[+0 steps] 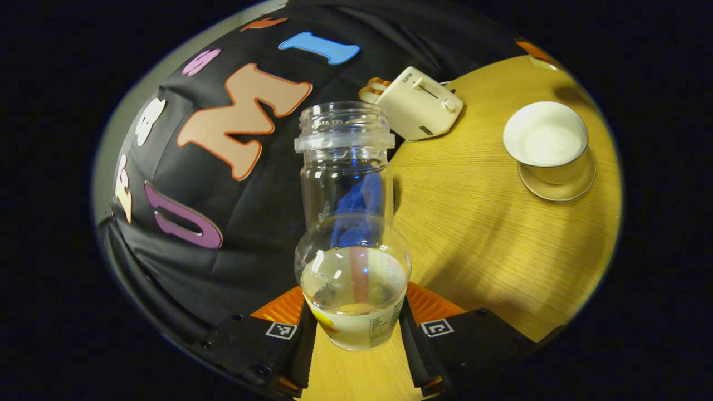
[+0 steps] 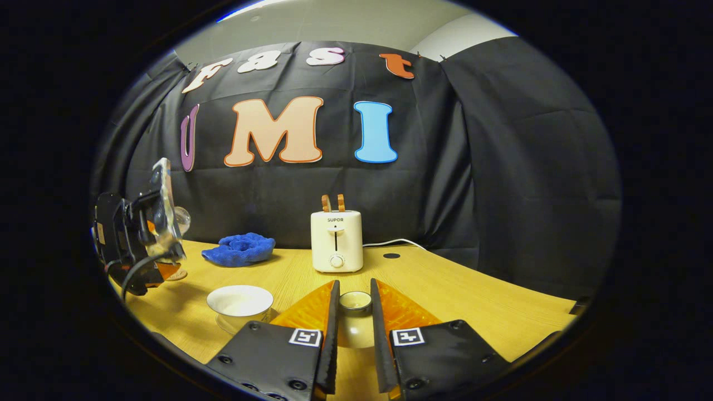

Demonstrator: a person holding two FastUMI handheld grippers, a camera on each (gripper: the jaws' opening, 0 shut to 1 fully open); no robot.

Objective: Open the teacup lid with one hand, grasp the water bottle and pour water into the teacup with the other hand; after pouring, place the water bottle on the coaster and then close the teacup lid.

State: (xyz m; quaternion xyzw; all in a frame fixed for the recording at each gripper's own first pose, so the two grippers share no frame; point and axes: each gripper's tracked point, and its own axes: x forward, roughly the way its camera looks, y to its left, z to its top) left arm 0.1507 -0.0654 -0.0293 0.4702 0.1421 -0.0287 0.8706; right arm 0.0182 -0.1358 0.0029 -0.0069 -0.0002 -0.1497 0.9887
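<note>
Between right jaws, lid (image 2: 355, 301); left grips bottle (image 1: 352, 234).

The bottle's (image 1: 352, 223) base lay hidden between the left gripper's (image 1: 353, 340) fingers — the blue cloth (image 1: 361, 211) showed only as a smear through its glass. The toaster's (image 1: 419, 103) bread was partly covered. In the right gripper view, the lid (image 2: 355, 320) sat mostly masked by the fingers (image 2: 330, 334); the saucer's (image 2: 228, 322) near rim was cut off.
</note>
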